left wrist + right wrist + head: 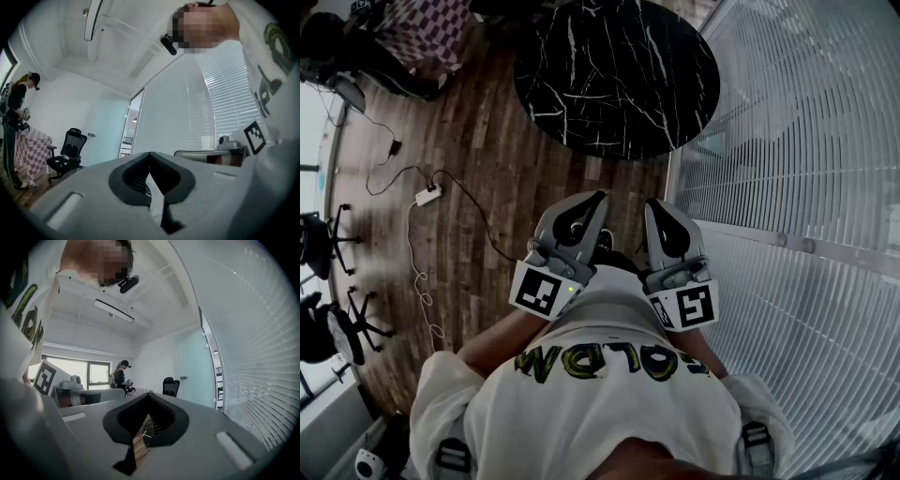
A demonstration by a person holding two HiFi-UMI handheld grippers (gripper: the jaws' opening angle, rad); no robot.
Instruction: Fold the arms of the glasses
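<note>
Left gripper [594, 201] and right gripper [660, 206] have their fingers closed, empty. No glasses show on the table [619, 84], so a closed-fingered reach could knock them off.

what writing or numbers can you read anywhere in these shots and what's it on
Shirt: big yellow-green letters, upside down and creased in the head view; an "O" and an "L" show, but no whole word can be read.
Marker cubes: black-and-white square code patterns, not words or numbers.
Nothing else in the three views carries text that can be read.
</note>
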